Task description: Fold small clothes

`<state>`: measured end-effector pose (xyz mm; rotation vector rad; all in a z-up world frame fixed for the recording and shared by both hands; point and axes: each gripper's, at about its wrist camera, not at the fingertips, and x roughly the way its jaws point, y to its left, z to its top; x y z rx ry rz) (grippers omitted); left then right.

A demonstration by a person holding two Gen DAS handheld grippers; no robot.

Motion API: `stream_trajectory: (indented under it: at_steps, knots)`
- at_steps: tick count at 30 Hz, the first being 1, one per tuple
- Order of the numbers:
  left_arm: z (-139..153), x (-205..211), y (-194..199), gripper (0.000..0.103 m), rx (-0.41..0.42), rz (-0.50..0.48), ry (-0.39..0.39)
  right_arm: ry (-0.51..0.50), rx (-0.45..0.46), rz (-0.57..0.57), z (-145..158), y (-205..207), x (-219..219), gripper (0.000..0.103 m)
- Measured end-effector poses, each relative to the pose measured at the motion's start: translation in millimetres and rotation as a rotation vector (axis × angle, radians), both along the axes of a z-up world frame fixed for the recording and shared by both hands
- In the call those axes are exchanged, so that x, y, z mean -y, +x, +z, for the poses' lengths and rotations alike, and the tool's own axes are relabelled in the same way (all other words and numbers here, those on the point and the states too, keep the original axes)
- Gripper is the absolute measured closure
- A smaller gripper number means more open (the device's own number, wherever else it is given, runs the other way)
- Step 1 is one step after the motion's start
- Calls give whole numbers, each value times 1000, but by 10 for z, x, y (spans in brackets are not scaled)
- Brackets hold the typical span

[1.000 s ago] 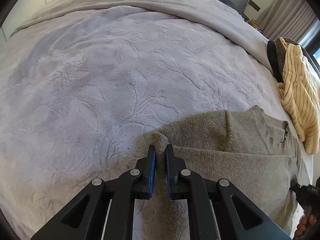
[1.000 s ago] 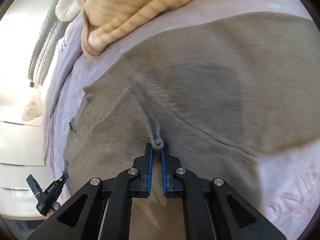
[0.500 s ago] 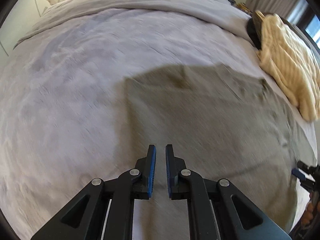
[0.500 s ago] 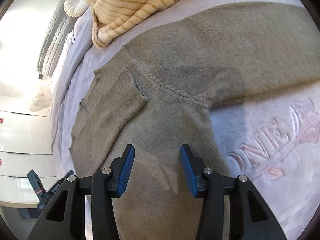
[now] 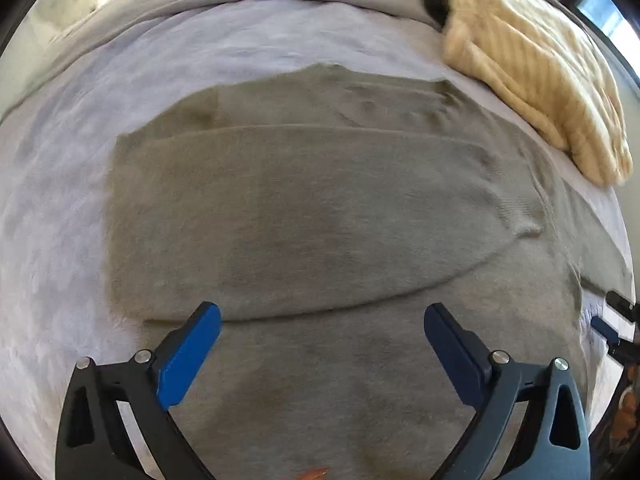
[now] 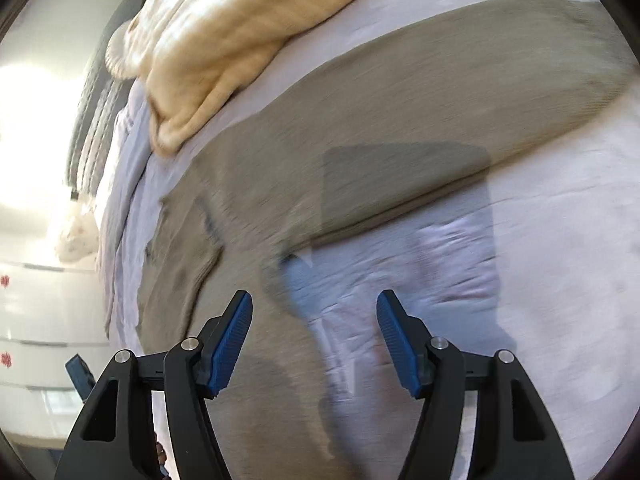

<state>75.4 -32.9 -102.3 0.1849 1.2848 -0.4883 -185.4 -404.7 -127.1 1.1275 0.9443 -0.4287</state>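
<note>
Both grippers have let go since a second ago: each was pinched on a fold of the grey sweater then, and now both have pulled back with nothing between their fingers. Nearest, at the bottom of the left wrist view, the left gripper (image 5: 322, 330) has its jaws opening to their full spread over the grey sweater (image 5: 320, 208), which fills the middle of that frame on the pale bedspread (image 5: 60, 200). Its folded-over panel lies straight ahead of the left gripper, long axis running left to right across the frame, fold edge towards the fingers. In the right wrist view the right gripper (image 6: 314, 318) is about half spread and opening, over bedspread beside the garment's edge; the sweater stretches from lower left to upper right there, the neck end seemingly at left. I'd judge the left gripper nearer the cloth for the next fold. Beyond, at upper right, sits a cream striped garment (image 5: 536, 72).
</note>
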Motion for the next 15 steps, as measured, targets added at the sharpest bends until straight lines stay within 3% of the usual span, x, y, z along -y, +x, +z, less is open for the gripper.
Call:
stream_trajectory:
  at_steps: [6,11,15]
  knots:
    - [-49,390,-98,2,-3,-36,52,-16,16,-148,3,-482,483,30]
    - [-117,672,-142,2,-52,-61,42,-9,46,-286,-28,-841,888,30]
    - [-115,880,-224,2,-40,-102,47,24,82,-394,-119,-1022,1216,30]
